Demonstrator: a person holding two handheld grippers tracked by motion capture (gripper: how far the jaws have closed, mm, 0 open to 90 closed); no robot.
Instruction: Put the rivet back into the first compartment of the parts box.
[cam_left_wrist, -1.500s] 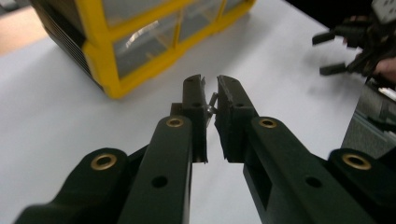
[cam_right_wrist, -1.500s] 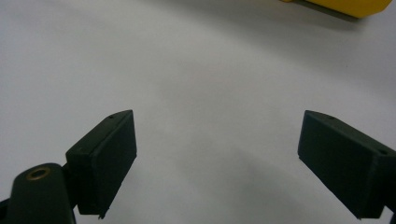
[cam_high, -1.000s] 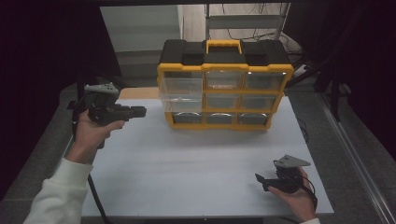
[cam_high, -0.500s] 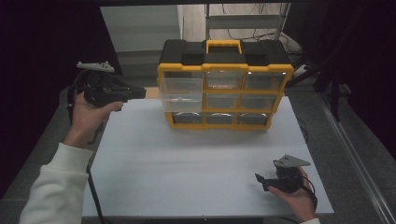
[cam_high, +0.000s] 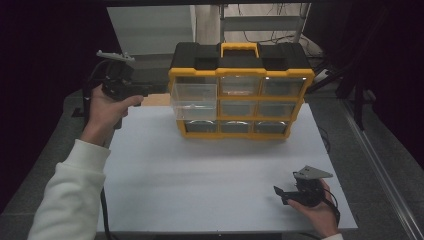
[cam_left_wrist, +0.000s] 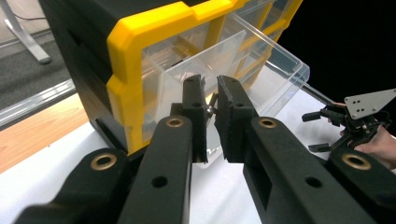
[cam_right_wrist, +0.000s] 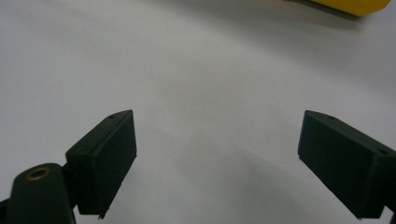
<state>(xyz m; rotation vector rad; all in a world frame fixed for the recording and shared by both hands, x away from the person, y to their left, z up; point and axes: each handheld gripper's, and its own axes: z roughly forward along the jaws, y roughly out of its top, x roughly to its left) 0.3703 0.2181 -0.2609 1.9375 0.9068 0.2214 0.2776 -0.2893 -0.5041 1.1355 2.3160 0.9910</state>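
Raised since earlier, the left gripper (cam_high: 159, 89), nearly closed on a small screw (cam_left_wrist: 212, 103), should drop it squarely over the open drawer (cam_high: 194, 101).

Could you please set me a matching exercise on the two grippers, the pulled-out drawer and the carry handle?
Things:
1. left gripper
2. right gripper
3. top-left drawer
4. carry handle

States:
a. yellow, on top of the organizer
b. clear, pulled out
c. jaws wide apart, low over the white table
d. jaws close together, held up beside the organizer

Pairs: 1-d, 2-c, 3-b, 4-a
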